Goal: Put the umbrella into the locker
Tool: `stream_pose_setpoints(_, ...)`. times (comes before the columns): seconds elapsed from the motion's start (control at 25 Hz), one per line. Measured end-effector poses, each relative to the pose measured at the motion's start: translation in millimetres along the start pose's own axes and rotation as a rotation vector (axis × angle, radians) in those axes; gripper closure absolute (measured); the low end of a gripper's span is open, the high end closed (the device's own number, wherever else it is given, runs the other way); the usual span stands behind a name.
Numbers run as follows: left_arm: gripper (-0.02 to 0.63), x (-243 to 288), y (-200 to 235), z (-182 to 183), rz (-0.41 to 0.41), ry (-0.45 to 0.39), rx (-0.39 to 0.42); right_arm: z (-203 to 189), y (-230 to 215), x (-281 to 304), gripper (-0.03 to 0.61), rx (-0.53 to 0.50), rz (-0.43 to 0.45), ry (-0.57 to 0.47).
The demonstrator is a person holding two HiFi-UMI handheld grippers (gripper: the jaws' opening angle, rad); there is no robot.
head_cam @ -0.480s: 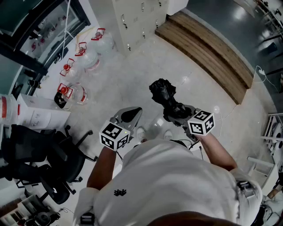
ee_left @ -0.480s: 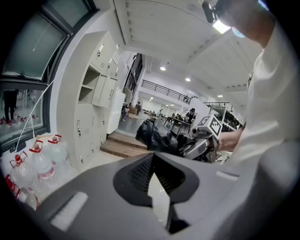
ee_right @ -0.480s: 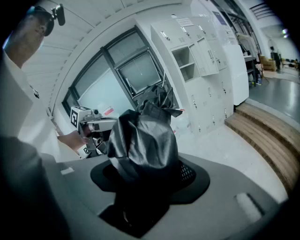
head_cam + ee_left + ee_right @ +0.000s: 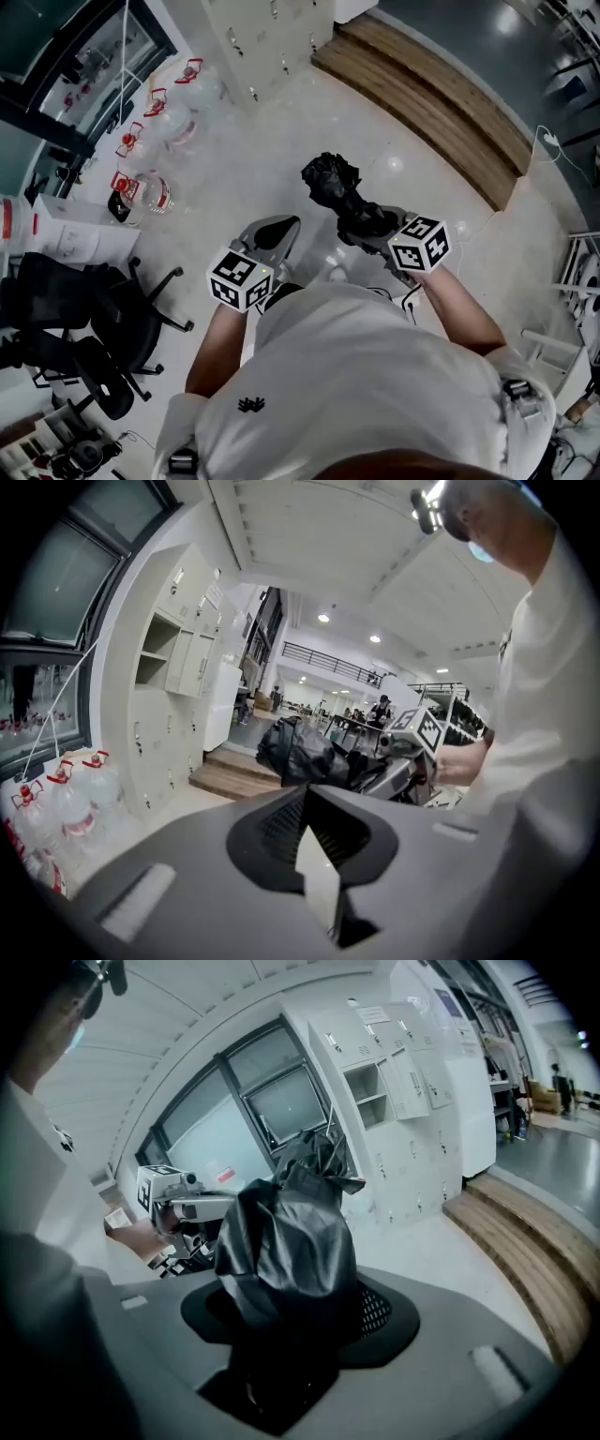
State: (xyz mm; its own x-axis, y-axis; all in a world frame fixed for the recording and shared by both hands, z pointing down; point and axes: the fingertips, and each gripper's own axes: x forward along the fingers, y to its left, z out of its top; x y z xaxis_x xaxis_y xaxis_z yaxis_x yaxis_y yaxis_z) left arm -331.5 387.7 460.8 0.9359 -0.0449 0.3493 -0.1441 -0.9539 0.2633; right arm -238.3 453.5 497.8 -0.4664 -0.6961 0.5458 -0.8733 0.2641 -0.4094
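Comparing with half a second earlier, the grip had not altered: the right claw (image 4: 367, 225) stayed clamped on the umbrella (image 4: 336, 190), a folded black bundle standing out of the jaws and leaning forward-left in the head view. The right gripper view agreed, with the umbrella's lower end wedged between the jaws and crumpled fabric filling mid-frame. The left claw (image 4: 274, 232) was closed on nothing, jaws together in its own view. It was held just beside the right one, clear of the umbrella. What had changed was the ground. The lockers (image 4: 267, 37), water bottles (image 4: 155, 117) and wooden step (image 4: 422, 103) had all slid a little up and left in the head view, and the umbrella had drifted the same way by less. This was judged a turn or step of the body, not a reach, since the lockers were well apart from the umbrella across open floor. An open compartment (image 4: 367, 1091) showed in the locker bank ahead of the right claw. It was likely the target, though that could not be confirmed. The task therefore sat in the carry stage: the grip looked secure, and the approach and insertion were not yet done. The left claw was free to steady the bundle if needed.
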Motion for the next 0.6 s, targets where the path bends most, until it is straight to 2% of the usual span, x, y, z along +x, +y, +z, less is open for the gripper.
stream_pose_setpoints(0.12,0.56,24,-23,0,0.007,0.001,-0.01,-5,-17,-19,0.336,-0.024,0.01,0.017)
stream_pose_setpoints(0.32,0.56,49,-43,-8,-0.021,0.053,-0.026,-1,-47,-23,0.336,0.01,0.018,0.02)
stream_pose_setpoints(0.48,0.56,86,-25,-3,-0.043,0.113,0.053,28,-81,-11,0.336,-0.003,0.003,0.006)
stream_pose_setpoints(0.6,0.56,133,-3,12,-0.084,0.117,0.11,59,-121,4,0.336,-0.005,0.003,-0.011)
